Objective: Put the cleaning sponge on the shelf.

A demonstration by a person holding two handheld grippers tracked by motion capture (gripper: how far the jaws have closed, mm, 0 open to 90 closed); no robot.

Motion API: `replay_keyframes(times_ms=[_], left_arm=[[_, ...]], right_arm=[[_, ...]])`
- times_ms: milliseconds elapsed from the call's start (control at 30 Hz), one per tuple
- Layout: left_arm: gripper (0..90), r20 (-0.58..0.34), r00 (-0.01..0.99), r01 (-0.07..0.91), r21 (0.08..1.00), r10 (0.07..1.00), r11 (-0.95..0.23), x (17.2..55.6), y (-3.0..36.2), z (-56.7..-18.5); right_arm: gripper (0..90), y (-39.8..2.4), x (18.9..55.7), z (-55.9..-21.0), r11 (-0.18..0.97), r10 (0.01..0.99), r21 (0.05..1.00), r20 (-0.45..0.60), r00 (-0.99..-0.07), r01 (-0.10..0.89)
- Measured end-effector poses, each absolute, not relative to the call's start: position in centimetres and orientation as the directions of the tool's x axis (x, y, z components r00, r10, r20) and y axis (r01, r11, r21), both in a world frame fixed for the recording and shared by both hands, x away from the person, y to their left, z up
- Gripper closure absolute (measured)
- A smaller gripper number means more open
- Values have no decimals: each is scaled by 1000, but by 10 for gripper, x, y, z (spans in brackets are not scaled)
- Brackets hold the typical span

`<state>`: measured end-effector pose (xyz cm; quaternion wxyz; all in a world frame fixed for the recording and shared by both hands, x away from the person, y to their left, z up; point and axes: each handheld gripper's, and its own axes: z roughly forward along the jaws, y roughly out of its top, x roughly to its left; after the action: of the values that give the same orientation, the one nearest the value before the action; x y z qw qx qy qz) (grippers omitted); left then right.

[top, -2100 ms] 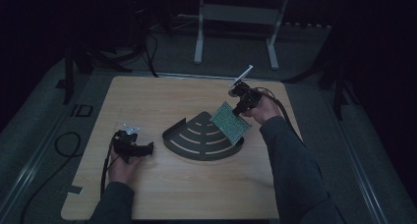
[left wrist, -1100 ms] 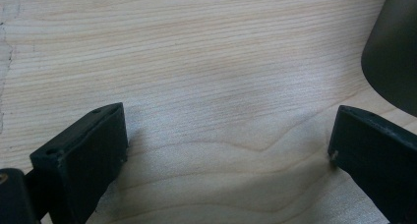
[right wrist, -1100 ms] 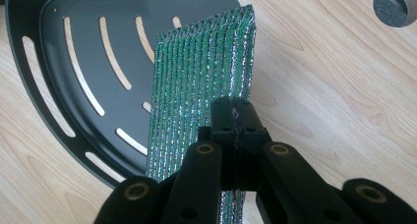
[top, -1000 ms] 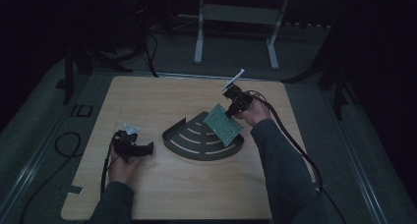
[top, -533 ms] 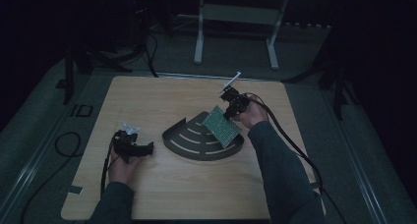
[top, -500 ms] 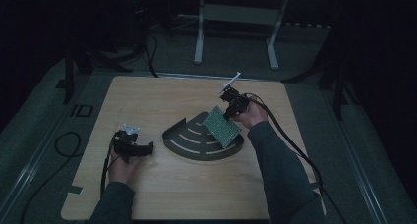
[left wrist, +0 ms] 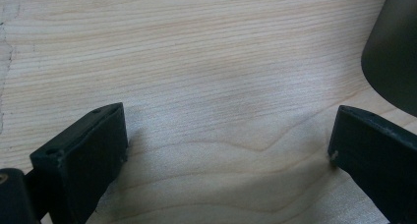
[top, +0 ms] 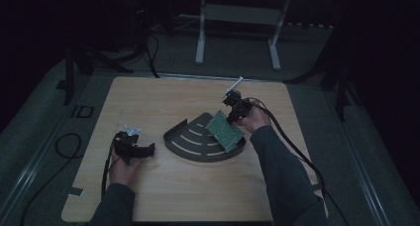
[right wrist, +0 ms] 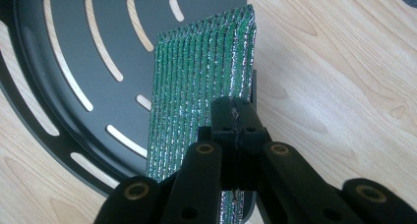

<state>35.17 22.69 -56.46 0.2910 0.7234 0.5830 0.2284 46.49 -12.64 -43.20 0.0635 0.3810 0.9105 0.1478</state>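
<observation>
Dim room, light wooden table (top: 163,196) lit from above. Dark fan-shaped slotted tray (top: 195,142) sat about mid-table, curved edge toward the person, with long arc-shaped slots cut through so the wood showed underneath.

Right gripper (top: 233,116) was at the tray's right end, clamped tight on a green perforated circuit board (top: 225,132). Seen in the right gripper view, jaws pinched together on the near edge of that board (right wrist: 201,91), no gap between them. Board stood on edge, tilted, hanging over the right part of the tray (right wrist: 88,47) with its far end reaching toward the tray's straight back wall. Rows of tiny silvery solder holes all over the green face. Couldn't tell whether the bottom edge actually touched the tray floor or just floated above it. Right hand (top: 253,119) wrapped around the gripper body, cable trailing back along the dark sleeve toward the table's right edge.

Left gripper (top: 147,148) lay low on the table well to the left of the tray, held by the left hand (top: 123,166), nose pointing at the tray. Jaws spread wide in the left gripper view, nothing between them but bare wood grain (left wrist: 211,86), with the tray's dark rounded corner (left wrist: 393,52) poking in at upper right.

Beyond the table: grey floor, a white desk frame (top: 237,32) and some loose cables, mostly lost in the dark.
</observation>
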Motion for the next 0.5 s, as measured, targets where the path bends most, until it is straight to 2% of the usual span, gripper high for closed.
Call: replay_keyframes(times_ms=[500], left_arm=[[17, -9, 217, 710, 687, 976, -151, 352, 227, -565]], right_arm=[[896, -127, 464, -441, 667, 711, 307, 10, -703, 679]])
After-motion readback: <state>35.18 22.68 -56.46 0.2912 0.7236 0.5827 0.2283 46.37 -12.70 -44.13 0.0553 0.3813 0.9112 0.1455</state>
